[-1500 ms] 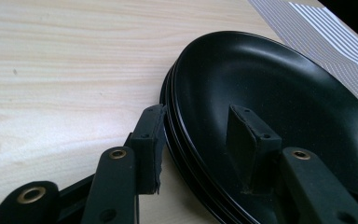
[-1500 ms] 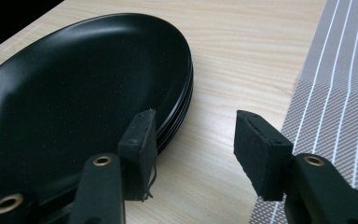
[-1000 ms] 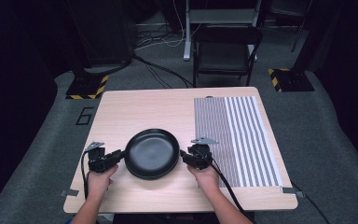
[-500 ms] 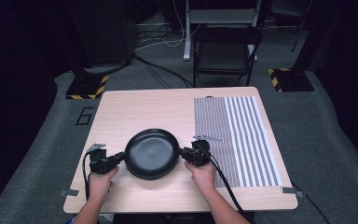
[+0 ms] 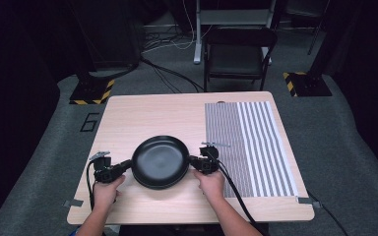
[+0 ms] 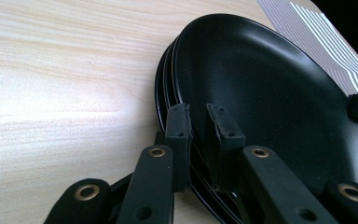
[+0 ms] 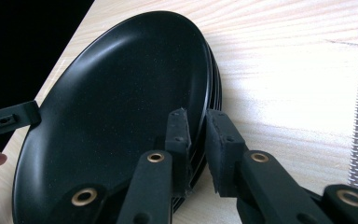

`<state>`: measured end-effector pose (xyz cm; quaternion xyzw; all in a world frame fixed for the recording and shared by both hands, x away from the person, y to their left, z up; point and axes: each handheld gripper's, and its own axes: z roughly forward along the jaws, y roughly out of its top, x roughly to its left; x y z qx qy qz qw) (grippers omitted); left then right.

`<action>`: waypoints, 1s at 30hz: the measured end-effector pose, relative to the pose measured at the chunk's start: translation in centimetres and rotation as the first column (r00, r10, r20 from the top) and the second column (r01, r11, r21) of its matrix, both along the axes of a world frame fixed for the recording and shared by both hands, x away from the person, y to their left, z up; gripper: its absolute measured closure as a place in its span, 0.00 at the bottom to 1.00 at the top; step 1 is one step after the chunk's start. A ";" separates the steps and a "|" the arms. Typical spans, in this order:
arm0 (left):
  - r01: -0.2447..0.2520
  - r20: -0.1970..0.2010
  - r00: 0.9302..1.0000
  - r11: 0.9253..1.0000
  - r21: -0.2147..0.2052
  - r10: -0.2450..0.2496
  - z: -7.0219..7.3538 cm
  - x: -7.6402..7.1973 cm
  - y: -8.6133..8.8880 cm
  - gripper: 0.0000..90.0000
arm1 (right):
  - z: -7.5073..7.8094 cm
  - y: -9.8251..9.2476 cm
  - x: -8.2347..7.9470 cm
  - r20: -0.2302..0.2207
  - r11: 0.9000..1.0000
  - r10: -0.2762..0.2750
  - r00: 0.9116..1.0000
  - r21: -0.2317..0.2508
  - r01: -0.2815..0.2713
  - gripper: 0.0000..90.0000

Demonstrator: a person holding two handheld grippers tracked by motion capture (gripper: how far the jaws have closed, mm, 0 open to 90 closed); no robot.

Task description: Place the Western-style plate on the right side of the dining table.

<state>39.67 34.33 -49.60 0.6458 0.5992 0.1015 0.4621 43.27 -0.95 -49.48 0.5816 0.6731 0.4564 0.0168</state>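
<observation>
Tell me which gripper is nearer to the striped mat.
Right. The right gripper grips the black plates at their right edge, close beside the striped mat. The left gripper grips their opposite edge, farther away.

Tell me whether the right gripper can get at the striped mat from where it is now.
Probably not yet: the right gripper is shut on the rim of the black plates, as is the left gripper. The striped mat lies beside it, nothing between them.
</observation>
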 end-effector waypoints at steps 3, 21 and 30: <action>-0.006 0.008 1.000 1.000 0.013 0.006 0.1 -0.1 -0.2 0.90 | 0.0 -0.1 0.2 -0.010 1.000 -0.006 1.000 0.011 0.007 0.89; -0.028 -0.029 0.999 1.000 -0.009 0.028 0.2 -0.2 -0.5 0.89 | 0.0 -0.5 0.3 -0.037 1.000 0.005 0.999 0.027 -0.004 0.88; -0.033 -0.033 0.999 0.999 -0.007 0.033 0.2 0.1 -0.7 0.89 | -0.2 -0.7 0.4 -0.059 0.998 -0.008 0.998 0.060 0.011 0.87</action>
